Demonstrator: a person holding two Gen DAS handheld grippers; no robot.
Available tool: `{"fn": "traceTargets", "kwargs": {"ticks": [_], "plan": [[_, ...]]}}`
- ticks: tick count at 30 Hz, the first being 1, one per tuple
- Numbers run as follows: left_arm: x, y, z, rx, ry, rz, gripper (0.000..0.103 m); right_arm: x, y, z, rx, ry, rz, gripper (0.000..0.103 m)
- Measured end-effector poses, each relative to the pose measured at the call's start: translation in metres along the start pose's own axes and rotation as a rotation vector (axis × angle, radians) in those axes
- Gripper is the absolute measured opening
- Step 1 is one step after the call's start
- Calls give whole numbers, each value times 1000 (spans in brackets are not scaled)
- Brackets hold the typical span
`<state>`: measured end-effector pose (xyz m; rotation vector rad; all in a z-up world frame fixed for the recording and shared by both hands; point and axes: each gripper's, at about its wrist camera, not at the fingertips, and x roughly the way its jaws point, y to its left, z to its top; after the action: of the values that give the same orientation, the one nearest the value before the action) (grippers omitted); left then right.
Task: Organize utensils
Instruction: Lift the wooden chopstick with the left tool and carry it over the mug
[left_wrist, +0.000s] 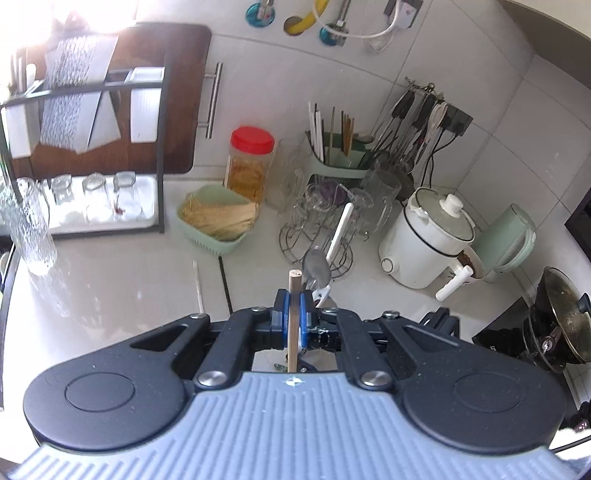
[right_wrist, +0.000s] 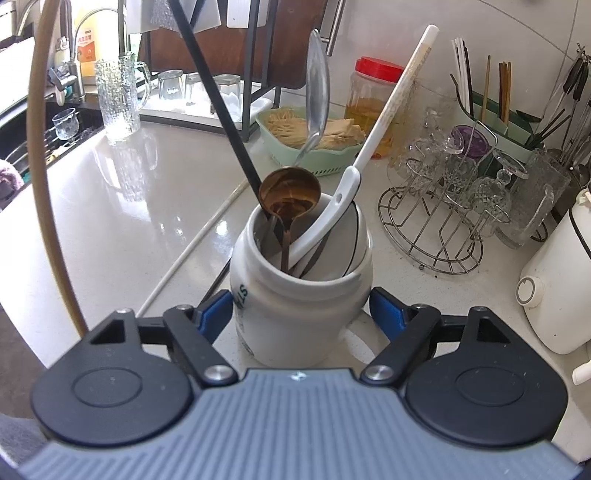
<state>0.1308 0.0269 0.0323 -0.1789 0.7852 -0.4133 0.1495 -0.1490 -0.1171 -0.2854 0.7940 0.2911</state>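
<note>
Countertop (right_wrist: 110, 206), mug (right_wrist: 295, 295) holding spoons (right_wrist: 291, 192)

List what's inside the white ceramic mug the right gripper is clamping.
White ceramic mug holds a copper-coloured spoon, a white ceramic spoon, a steel spoon and a black stick. Their lower ends and the mug's bottom are hidden by its wall.

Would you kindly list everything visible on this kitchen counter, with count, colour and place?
mug: one, white, between right claw's pads
spoons in mug: copper ladle, white ceramic, steel
wooden stick: one, tan, clamped in left claw
noodle basket: one, pale green, counter centre
jar: one, red lid, behind basket
glass rack: one, wire, right of mug
utensil holder: one, green, by wall
cooker: one, white, right
left claw: shut on stick
right claw: gripping mug
</note>
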Motion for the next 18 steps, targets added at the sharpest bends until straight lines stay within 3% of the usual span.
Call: {"fn": "traceTargets", "kwargs": {"ticks": [12, 18], "plan": [[-37, -27, 57, 132, -117, 1, 7, -1, -2, -1, 1, -10, 13, 83], [-33, -48, 72, 175, -149, -39, 7, -1, -2, -2, 0, -15, 18, 83]]}}
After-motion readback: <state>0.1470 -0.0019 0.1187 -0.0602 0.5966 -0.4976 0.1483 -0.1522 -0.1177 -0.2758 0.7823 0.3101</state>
